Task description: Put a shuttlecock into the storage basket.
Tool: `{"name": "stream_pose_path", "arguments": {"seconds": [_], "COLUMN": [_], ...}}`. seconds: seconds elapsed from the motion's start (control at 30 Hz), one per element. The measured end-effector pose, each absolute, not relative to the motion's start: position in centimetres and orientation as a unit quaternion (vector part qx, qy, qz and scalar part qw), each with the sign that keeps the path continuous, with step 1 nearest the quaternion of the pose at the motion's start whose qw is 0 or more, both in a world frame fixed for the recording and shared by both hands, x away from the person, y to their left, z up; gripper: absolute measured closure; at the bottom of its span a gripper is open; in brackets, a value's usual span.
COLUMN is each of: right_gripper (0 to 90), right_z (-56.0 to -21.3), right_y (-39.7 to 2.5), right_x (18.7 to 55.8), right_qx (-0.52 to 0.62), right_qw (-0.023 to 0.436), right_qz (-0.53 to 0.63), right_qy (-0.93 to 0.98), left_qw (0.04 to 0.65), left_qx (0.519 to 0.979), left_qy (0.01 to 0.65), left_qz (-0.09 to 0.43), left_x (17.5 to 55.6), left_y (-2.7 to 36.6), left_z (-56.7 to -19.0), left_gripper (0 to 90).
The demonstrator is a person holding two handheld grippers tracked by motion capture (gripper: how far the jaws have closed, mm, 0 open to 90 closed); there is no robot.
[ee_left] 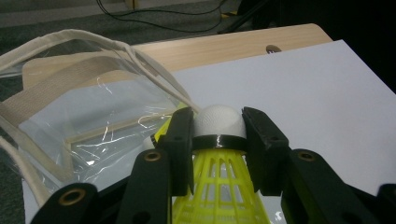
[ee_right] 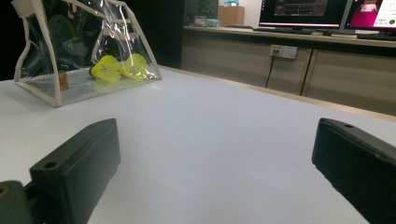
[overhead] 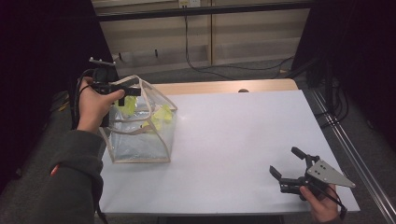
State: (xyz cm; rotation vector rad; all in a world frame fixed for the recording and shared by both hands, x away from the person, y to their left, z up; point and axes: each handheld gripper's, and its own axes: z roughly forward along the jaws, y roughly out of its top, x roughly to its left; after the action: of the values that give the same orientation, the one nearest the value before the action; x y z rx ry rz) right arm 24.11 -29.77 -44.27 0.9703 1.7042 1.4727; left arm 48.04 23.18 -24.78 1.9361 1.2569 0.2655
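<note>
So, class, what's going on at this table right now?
A person holds a gripper in each hand. The left gripper is shut on a yellow plastic shuttlecock with a white rounded head, held above the open top of a clear plastic bag with cream fabric trim at the left of the white table. Two more yellow shuttlecocks already lie inside the bag. The right gripper rests open near the table's front right corner, holding nothing.
</note>
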Motion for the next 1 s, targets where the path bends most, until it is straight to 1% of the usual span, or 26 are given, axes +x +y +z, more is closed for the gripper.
{"name": "stream_pose_path", "arguments": {"seconds": [1.0], "right_gripper": [1.1], "right_z": [-44.27], "right_y": [-29.77], "right_x": [24.11], "right_qx": [0.372], "right_qw": [0.338], "right_qz": [0.565], "right_qy": [0.654], "left_qw": [0.393], "left_qx": [0.762], "left_qy": [0.501], "left_qz": [0.115], "left_x": [48.11], "left_y": [23.6], "left_z": [-25.72], "left_gripper": [64.5]}}
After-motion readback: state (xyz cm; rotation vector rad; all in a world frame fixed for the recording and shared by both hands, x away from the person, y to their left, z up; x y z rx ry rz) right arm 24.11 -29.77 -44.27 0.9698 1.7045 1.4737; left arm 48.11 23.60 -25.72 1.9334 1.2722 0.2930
